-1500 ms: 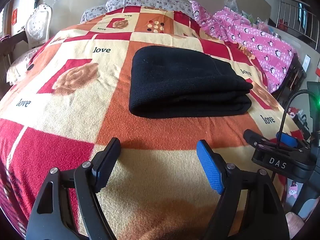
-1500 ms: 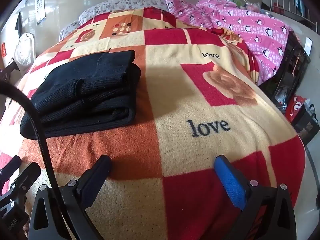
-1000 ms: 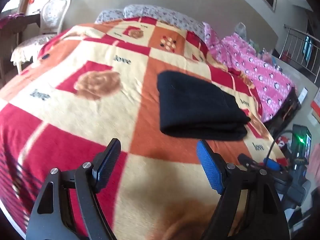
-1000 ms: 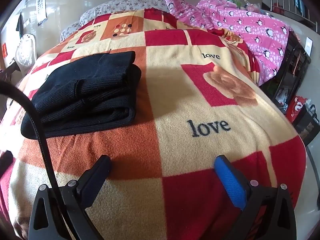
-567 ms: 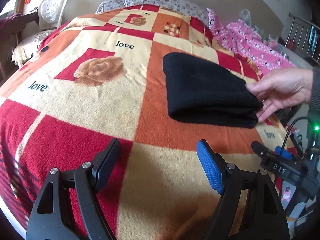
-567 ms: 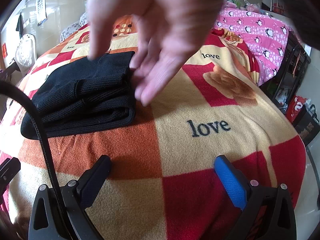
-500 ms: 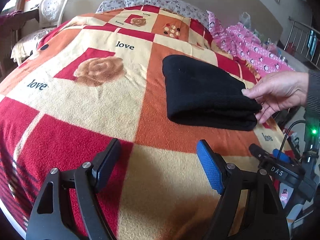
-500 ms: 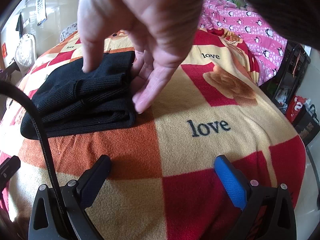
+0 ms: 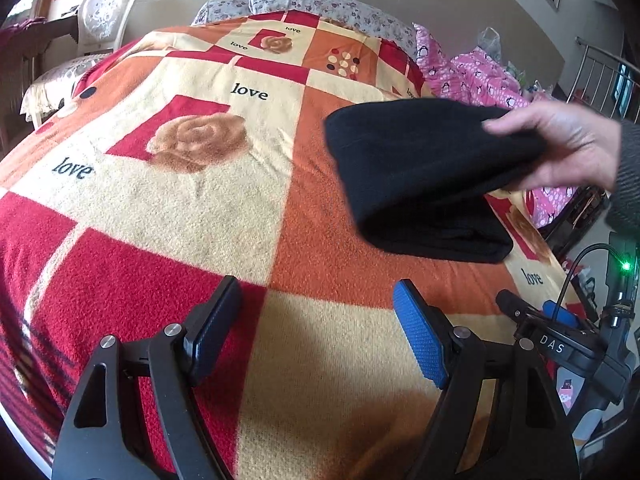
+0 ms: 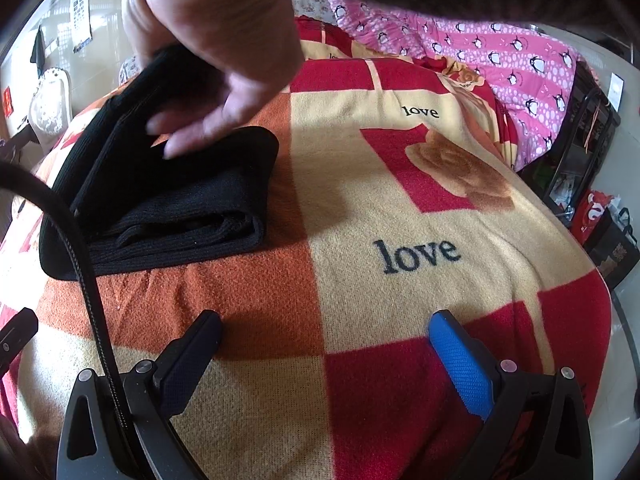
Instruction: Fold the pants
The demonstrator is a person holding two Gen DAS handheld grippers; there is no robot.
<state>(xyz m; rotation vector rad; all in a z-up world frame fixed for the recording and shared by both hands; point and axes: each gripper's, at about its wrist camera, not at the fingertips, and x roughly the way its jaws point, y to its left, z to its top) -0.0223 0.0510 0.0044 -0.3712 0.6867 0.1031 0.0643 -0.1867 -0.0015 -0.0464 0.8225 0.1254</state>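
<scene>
One pair of black pants lies folded into a thick bundle on the blanket, and that bundle is what we have to place against our tongs. Seen from the left wrist camera, it sits ahead of the left tongs and off to their right; from the right wrist camera the same bundle sits ahead of the right tongs and off to their left. So it lies between the two tools, well apart from both, with its long side running across our view, not away from us.

A bare hand has hold of the bundle's right end. The thumb is on top and the fingers reach in among the layers, lifting the upper layers while the lower ones rest on the blanket. We cannot tell whose hand it is.

Both tongs stand wide apart and hold nothing; only blanket shows between their tips. We judge the right tongs the nearer to the lifted end, since the bundle's open edges face that side. The folding looks finished, or nearly so. Any next grip would have to reach forward and inward, and the bare hand is in the way there.
</scene>
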